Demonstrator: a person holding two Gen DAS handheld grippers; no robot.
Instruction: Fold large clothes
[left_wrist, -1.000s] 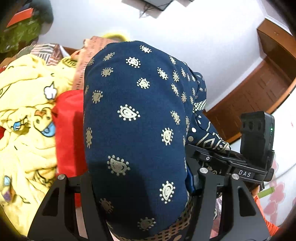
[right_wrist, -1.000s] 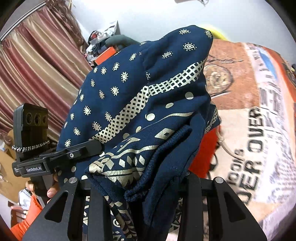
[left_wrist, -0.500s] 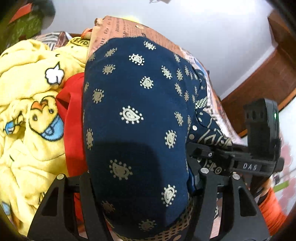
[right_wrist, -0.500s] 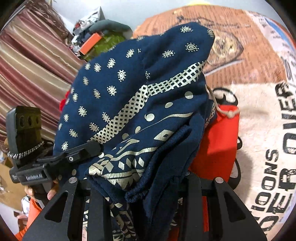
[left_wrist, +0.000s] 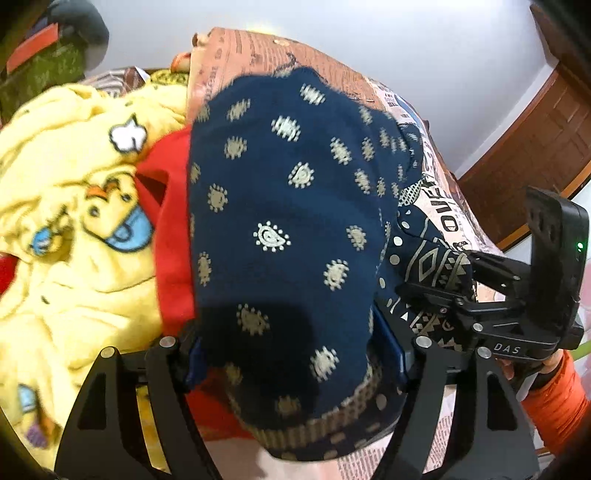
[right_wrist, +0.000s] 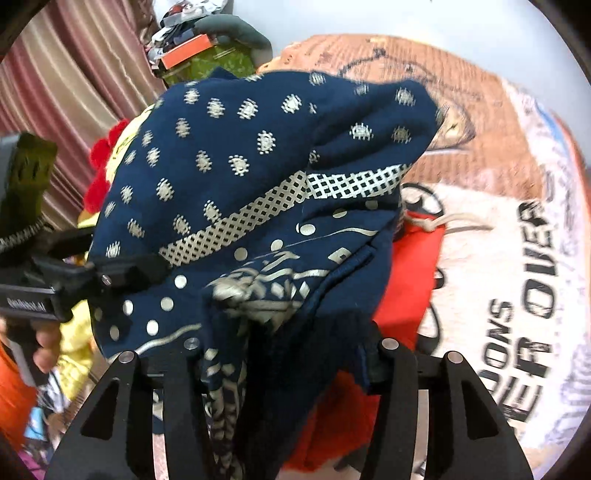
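Item: navy patterned garment, bundled, filling the centre of both wrist views, lying over a red cloth on the printed bedspread.

Left gripper: jaws have just been opening; cloth sits between them, whether pinched I cannot tell.

Right gripper: jaws likewise just opening, the bunched hem loose between.

Bearing: garment runs up-frame, directly ahead of both; each equally near.

Yellow blanket: left of frame.

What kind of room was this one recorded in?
Probably a bedroom at home: a bed-like surface under a newsprint-pattern cover, loose laundry such as the yellow cartoon garment, and a striped curtain.
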